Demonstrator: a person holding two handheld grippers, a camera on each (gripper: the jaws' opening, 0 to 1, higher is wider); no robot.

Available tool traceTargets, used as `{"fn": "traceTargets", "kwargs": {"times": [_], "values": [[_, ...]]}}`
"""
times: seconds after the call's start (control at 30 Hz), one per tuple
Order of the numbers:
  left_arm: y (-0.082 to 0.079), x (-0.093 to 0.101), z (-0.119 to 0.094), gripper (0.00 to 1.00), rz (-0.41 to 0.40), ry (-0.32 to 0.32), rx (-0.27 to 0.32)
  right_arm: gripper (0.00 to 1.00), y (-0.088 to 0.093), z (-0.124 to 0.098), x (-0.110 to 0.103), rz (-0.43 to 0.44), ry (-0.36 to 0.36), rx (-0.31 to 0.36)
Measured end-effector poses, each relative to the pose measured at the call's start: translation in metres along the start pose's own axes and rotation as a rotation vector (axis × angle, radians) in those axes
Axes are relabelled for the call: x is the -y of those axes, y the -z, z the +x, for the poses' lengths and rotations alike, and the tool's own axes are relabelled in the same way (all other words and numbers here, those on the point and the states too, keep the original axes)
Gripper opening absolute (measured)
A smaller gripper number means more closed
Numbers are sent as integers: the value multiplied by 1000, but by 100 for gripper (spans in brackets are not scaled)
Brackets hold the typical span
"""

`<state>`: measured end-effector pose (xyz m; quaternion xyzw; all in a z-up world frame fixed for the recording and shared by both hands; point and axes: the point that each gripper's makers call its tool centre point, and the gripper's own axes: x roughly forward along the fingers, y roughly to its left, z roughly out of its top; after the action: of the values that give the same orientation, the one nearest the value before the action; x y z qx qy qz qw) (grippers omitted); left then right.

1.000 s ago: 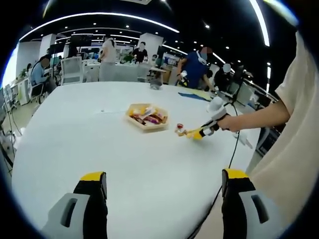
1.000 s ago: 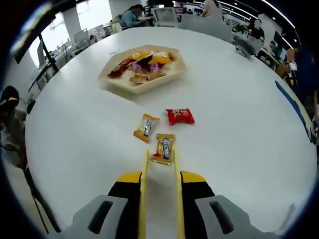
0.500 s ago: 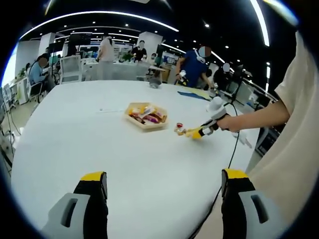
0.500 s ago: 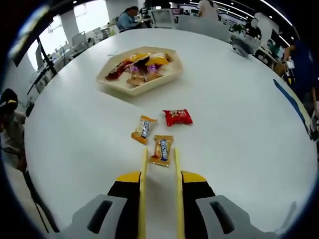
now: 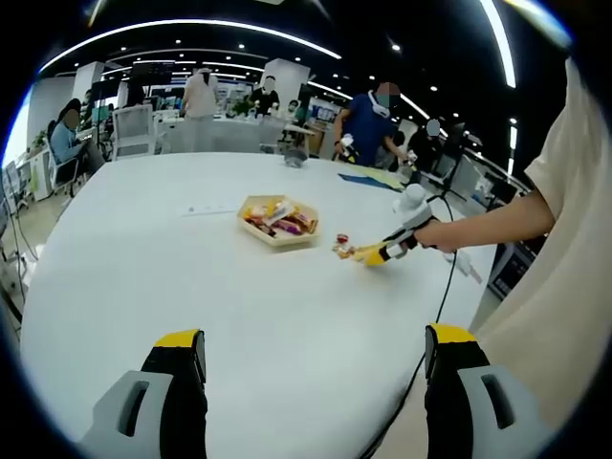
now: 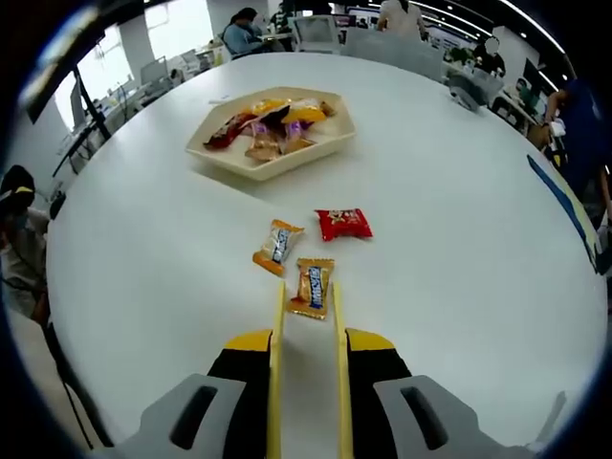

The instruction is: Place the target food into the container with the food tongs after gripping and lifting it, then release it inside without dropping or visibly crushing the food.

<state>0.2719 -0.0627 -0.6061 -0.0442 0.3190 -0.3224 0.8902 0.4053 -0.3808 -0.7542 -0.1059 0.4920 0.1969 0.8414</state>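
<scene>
- Tray (image 6: 222,153): 1, holding several wrapped snacks, number unclear.
- Orange wrapped snacks beside the tray: 2 (image 6: 277,246) (image 6: 313,286).
- Red wrapped snack (image 6: 344,224) beside the tray: 1.
- Tongs (image 6: 306,330): 1 pair.

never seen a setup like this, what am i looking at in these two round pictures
A person holds a handheld gripper in each hand, and each carries a fisheye camera looking along its own fingers. In the left gripper view the left gripper stands wide open over a round white table, while the person's arm reaches in with the right gripper. In the right gripper view, that gripper's fingers hold yellow food tongs, whose tips sit on either side of an orange candy wrapper. Another orange wrapper and a red wrapper lie beyond, before a pale tray of snacks.
</scene>
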Motion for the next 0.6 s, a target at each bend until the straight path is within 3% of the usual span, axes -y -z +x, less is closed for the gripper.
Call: {"fn": "traceTargets", "kwargs": {"times": [0.6], "values": [[1, 1, 0, 96, -7, 4, 2, 21, -6, 5, -7, 32, -9, 11]]}}
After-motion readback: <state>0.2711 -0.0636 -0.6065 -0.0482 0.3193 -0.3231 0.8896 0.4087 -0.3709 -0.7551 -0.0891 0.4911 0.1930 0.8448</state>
